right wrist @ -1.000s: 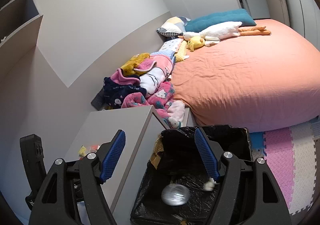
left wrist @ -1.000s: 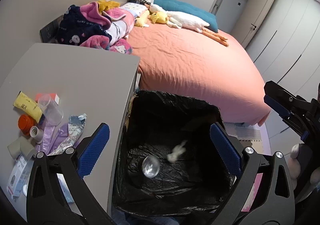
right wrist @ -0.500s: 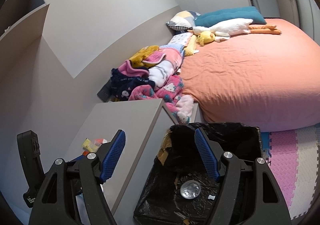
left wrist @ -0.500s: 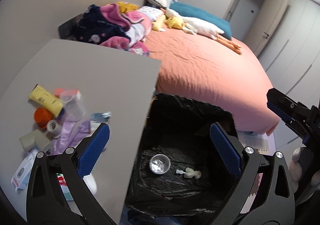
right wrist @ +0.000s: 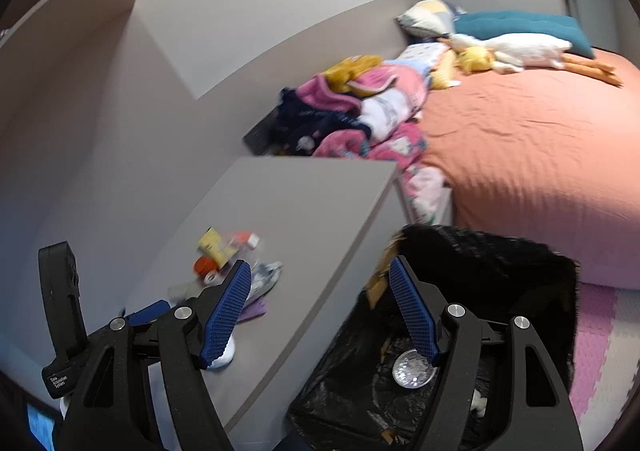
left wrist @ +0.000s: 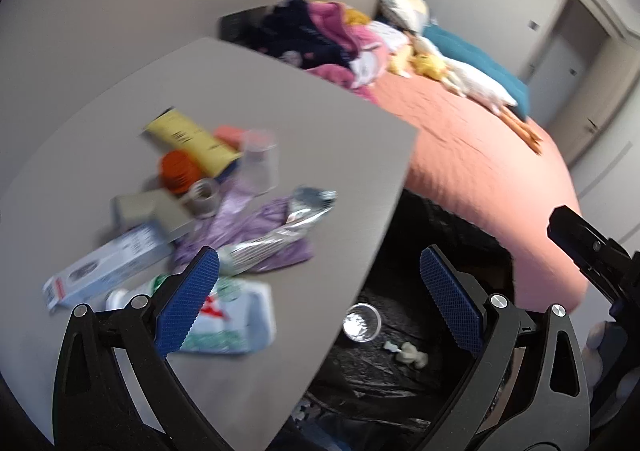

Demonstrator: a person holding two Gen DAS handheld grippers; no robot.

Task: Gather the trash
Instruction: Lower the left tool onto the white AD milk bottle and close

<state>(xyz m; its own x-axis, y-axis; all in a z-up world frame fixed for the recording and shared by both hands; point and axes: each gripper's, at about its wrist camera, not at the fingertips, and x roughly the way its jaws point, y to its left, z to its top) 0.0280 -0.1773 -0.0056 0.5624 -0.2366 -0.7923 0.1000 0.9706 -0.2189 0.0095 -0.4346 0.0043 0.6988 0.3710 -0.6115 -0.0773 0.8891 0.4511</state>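
The left hand-held gripper (left wrist: 316,303) hangs with its jaws spread wide and nothing between them, poised over the table's edge nearest the bin. The right hand-held gripper (right wrist: 320,315) is just as wide open and just as empty, straddling that same edge.

What worries me is the pile: the trash sits in a tangled heap on the table (left wrist: 248,99), well back from the bin (left wrist: 452,235), pieces overlapping. A grab at the crinkly silver wrapper (left wrist: 288,227) could drag the purple wrapper (left wrist: 248,227) under it, or knock the clear plastic cup (left wrist: 260,163) rolling. The flat pouch (left wrist: 232,315) nearest the left gripper lies flush on the table, so jaws may skid off it.

The heap looks light and flimsy: a yellow tube (left wrist: 192,139), an orange lid (left wrist: 180,171), a tape roll (left wrist: 204,193), a long blue-white box (left wrist: 108,271). Inside the bin already lie a clear cup (left wrist: 362,323) and a crumpled white scrap (left wrist: 410,353).
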